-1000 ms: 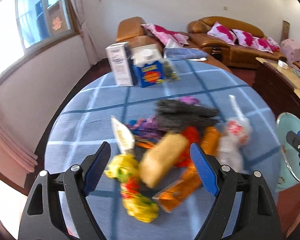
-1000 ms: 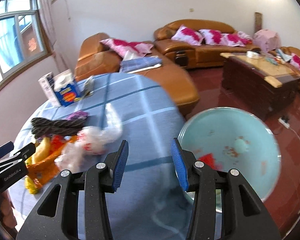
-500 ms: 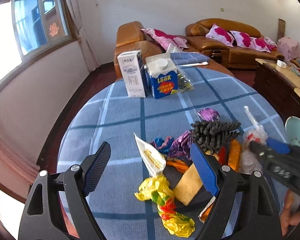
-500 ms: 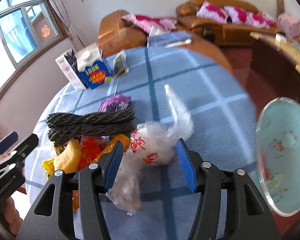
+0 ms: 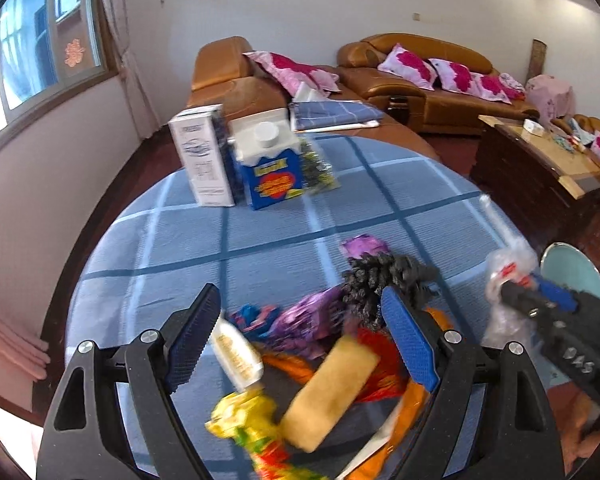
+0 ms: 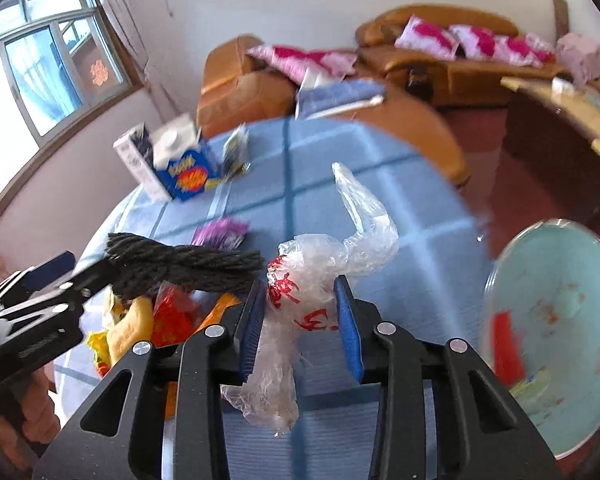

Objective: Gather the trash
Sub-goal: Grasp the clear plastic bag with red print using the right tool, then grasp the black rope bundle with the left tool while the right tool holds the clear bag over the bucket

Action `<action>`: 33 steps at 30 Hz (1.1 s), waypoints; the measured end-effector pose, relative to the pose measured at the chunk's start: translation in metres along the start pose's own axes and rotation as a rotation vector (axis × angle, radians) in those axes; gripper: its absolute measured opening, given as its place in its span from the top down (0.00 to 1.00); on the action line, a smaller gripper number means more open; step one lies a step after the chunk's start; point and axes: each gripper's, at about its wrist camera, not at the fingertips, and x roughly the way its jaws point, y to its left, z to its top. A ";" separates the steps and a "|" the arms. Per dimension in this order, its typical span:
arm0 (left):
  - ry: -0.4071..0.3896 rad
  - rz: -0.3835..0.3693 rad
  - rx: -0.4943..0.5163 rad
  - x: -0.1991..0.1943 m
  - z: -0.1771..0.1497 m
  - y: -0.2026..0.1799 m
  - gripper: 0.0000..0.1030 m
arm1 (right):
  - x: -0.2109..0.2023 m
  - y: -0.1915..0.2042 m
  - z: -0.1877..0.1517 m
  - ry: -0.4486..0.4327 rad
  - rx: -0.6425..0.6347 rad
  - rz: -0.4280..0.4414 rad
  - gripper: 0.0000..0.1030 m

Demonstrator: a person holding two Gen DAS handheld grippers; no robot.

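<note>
A heap of trash lies on the round blue checked table [image 5: 284,224]: a tan sponge-like roll [image 5: 328,396], a yellow wrapper [image 5: 248,420], orange and purple wrappers and a dark rope bundle [image 5: 384,280]. My left gripper [image 5: 300,344] is open, its jaws wide around the heap. A clear plastic bag with red print [image 6: 312,288] sits between the jaws of my right gripper [image 6: 300,320], which press on its sides. That bag also shows in the left wrist view [image 5: 508,276].
Two milk cartons [image 5: 236,164] and a foil packet stand at the table's far side. A pale blue bin [image 6: 556,332] with some trash inside stands to the right, beside the table's edge. Brown sofas and a wooden coffee table lie beyond.
My right gripper swung left from the bin to the plastic bag and closed on it. My left gripper stayed open over the heap, shifting slightly.
</note>
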 end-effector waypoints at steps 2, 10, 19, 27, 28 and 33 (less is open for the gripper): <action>0.003 -0.021 0.013 0.005 0.003 -0.009 0.21 | -0.009 -0.007 0.002 -0.028 -0.005 -0.021 0.65; 0.033 -0.030 0.039 0.023 0.008 -0.032 0.21 | -0.022 -0.031 -0.008 -0.054 -0.004 -0.087 0.65; 0.038 -0.127 0.061 -0.004 0.000 -0.032 0.17 | -0.031 -0.052 -0.013 -0.069 0.005 -0.116 0.65; 0.029 -0.192 0.084 -0.018 0.001 -0.043 0.13 | -0.045 -0.064 -0.012 -0.104 0.007 -0.135 0.65; 0.025 -0.206 0.087 -0.020 0.002 -0.045 0.13 | -0.047 -0.067 -0.011 -0.107 0.010 -0.139 0.65; 0.018 -0.216 0.079 -0.027 0.003 -0.049 0.12 | -0.056 -0.075 -0.012 -0.129 -0.002 -0.172 0.65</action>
